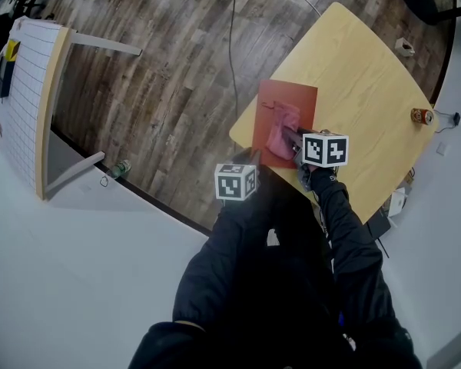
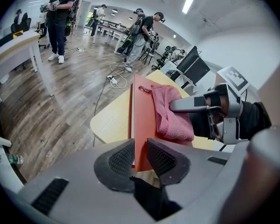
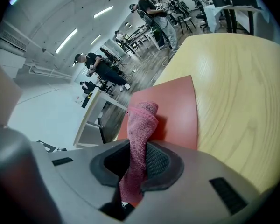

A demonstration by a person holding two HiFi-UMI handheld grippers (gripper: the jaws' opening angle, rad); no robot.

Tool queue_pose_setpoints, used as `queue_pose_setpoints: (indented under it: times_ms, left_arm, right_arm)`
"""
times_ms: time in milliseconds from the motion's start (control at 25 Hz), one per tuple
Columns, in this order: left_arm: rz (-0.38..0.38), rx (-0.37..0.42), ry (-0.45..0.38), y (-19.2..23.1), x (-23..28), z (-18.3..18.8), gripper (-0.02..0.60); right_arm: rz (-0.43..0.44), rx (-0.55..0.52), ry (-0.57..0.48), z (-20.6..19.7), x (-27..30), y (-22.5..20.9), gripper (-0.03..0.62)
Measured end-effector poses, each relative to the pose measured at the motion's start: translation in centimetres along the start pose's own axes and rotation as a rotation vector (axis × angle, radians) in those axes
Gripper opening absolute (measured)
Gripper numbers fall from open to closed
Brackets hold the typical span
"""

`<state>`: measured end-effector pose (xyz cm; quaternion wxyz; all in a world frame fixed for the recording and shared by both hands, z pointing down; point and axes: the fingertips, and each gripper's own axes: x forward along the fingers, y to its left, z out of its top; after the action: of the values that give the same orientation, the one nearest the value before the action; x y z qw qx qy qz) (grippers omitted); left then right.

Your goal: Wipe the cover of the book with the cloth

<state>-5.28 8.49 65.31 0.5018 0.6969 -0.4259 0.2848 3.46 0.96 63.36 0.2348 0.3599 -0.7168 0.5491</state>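
My counter (image 1: 369,75) is pale wood with rounded corners. A red book (image 1: 292,96) lies at the edge nearest me. A can (image 1: 422,116) sits by the right edge.

A pale wooden table with rounded corners (image 1: 369,75) sits right of centre in my head view. Near its right edge I see a small orange can (image 1: 422,116), and near its upper edge a small white object (image 1: 403,47). The dark plank floor (image 1: 161,68) fills the upper left, with a thin cable (image 1: 233,44) running across it. At far left is a white gridded board with a wooden edge (image 1: 27,106), and a green bottle (image 1: 120,168) lies by its lower end.
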Motion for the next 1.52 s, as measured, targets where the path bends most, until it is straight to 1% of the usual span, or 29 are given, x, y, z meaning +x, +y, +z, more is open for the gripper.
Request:
queue_pose_setpoints:
  times_ms: [480,920,1040,1240,1520]
  left_arm:
    - [0.01,0.002,0.003,0.2,0.0,0.0,0.098]
    - [0.027,-0.001,0.002,0.3,0.0,0.1,0.098]
    - [0.032,-0.003,0.003,0.2,0.0,0.1,0.098]
    - [0.038,-0.007,-0.001,0.5,0.0,0.1,0.098]
    - [0.05,-0.02,-0.004,0.9,0.1,0.4,0.098]
  right_arm:
    - [-0.021,0.006,0.001,-0.6,-1.9,-2.7,0.077]
    - [-0.041,0.024,-0.026,-0.5,-4.1,-5.0,0.077]
    - [-0.054,0.011,-0.029,-0.5,-4.9,-5.4,0.077]
    - [0.002,-0.003,-0.054,-0.1,-5.7,-3.5,0.077]
    - [0.075,0.01,-0.072,0.1,-5.8,-0.9,0.077]
